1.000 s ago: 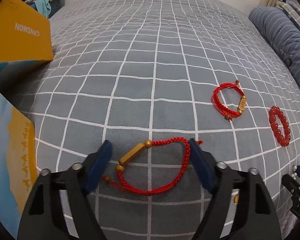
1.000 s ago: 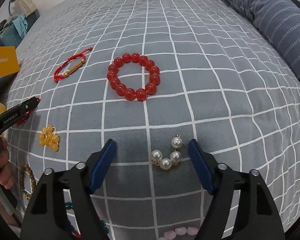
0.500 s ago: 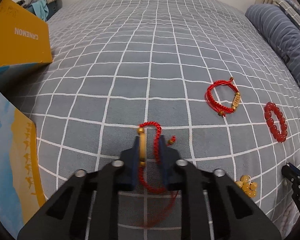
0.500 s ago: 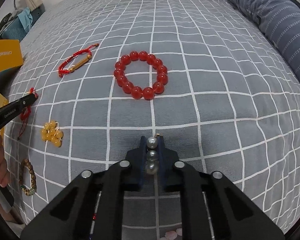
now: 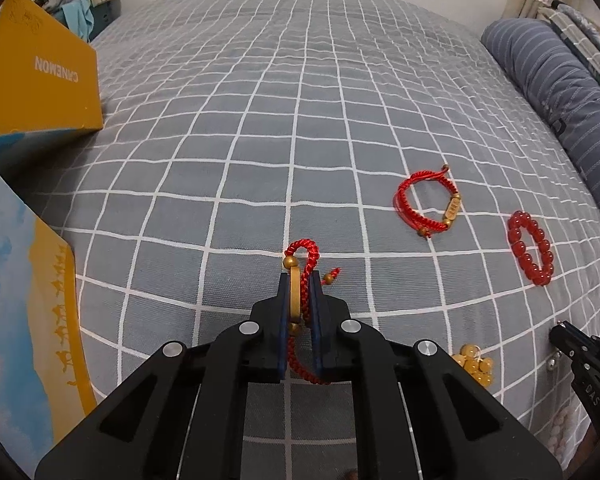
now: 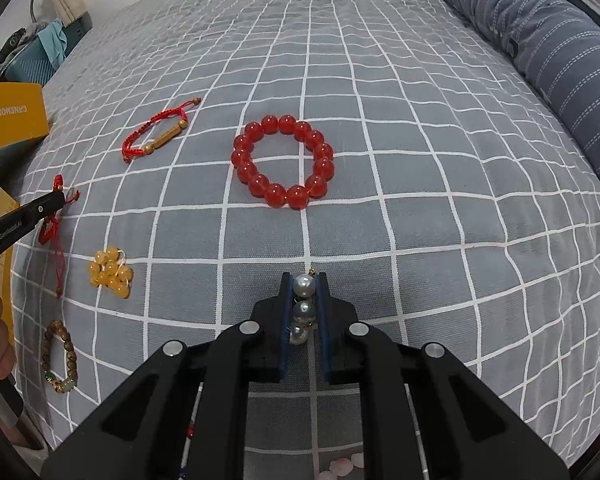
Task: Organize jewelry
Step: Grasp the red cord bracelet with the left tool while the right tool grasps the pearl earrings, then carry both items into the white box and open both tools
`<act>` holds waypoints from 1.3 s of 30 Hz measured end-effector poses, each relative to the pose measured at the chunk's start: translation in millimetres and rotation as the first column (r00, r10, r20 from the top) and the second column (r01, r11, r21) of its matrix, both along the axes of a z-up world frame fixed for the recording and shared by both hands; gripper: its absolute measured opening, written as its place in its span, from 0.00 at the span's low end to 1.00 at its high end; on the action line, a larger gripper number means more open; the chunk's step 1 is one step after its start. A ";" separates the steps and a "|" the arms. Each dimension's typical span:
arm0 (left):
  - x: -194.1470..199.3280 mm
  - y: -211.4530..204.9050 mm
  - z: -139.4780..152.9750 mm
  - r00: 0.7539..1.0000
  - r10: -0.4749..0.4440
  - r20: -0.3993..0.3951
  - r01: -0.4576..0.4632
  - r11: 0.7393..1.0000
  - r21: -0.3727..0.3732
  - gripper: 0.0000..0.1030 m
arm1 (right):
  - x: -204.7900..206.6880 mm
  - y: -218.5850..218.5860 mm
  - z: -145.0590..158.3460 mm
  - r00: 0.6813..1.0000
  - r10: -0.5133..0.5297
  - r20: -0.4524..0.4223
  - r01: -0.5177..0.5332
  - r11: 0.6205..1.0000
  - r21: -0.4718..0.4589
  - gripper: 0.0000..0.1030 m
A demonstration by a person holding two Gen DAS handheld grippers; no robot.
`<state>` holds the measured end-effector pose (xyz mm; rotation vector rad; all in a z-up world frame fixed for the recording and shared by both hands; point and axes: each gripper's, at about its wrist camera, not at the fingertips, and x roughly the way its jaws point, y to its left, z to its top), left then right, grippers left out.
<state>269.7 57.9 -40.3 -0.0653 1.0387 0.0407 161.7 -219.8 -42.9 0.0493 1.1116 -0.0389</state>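
Both claws are loaded right now. The left gripper [image 5: 300, 280] is clamped shut on the red cord bracelet [image 5: 302, 258], pinching its gold bar between the pads, and the right gripper [image 6: 304, 282] is squeezed onto the pearl piece [image 6: 304, 304].

The cord bracelet's gold bar runs straight out along the fingers, pointing forward away from the claw, with a loop of red cord poking past the tips and the rest trailing back under the jaws. The pearls sit the same way: three in a row lined up along the fingers, the front one right at the tips.

My guess is the step here is lifting both and carrying them to the orange box [image 5: 40, 76], ahead and to the left of the left claw. I'd keep the squeeze steady, lift slowly so the dangling cord doesn't snag the bedspread [image 5: 260, 120], and avoid tilting the right claw down, since round pearls could slip out forward.
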 end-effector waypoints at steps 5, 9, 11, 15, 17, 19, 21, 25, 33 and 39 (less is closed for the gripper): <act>-6.0 -1.9 6.9 1.000 -0.010 0.010 0.010 1.000 -0.002 0.08 | -5.5 1.4 5.6 1.000 -0.003 0.018 0.003 1.000 -0.008 0.10; -14.9 -3.3 14.8 1.000 -0.022 0.022 0.022 1.000 -0.004 0.08 | -10.1 2.1 12.2 1.000 -0.004 0.030 0.004 1.000 -0.007 0.10; -19.0 -3.4 18.6 0.999 -0.026 0.027 0.026 1.000 -0.003 0.08 | -12.5 2.6 14.9 0.999 -0.002 0.035 0.003 1.000 -0.007 0.10; -31.5 -4.5 27.9 0.998 -0.037 0.040 0.037 0.999 0.002 0.08 | -20.2 5.1 22.9 0.999 0.001 0.048 -0.001 1.000 -0.007 0.10; -36.5 -4.2 32.2 0.998 -0.041 0.046 0.041 0.999 0.003 0.08 | -25.6 7.1 28.8 0.998 0.004 0.059 -0.003 1.000 -0.005 0.10; -43.3 -3.6 37.5 0.997 -0.045 0.055 0.045 0.999 0.005 0.08 | -29.4 9.2 34.5 0.998 0.005 0.068 -0.005 1.000 -0.004 0.10; -49.3 -2.8 43.4 0.997 -0.046 0.063 0.046 0.999 0.004 0.08 | -33.6 11.2 39.8 0.997 0.009 0.077 -0.009 1.000 -0.005 0.10; -66.3 0.3 58.1 0.995 -0.051 0.085 0.050 0.999 0.006 0.08 | -42.2 18.2 51.6 0.995 0.016 0.097 -0.016 1.000 -0.009 0.10; -94.5 9.7 85.0 0.991 -0.054 0.120 0.054 0.999 0.007 0.08 | -61.5 38.3 74.9 0.988 0.043 0.151 -0.041 0.999 -0.013 0.10; -114.4 22.5 106.4 0.987 -0.056 0.151 0.055 0.998 0.012 0.08 | -68.5 70.2 94.4 0.981 0.078 0.177 -0.074 0.997 -0.031 0.10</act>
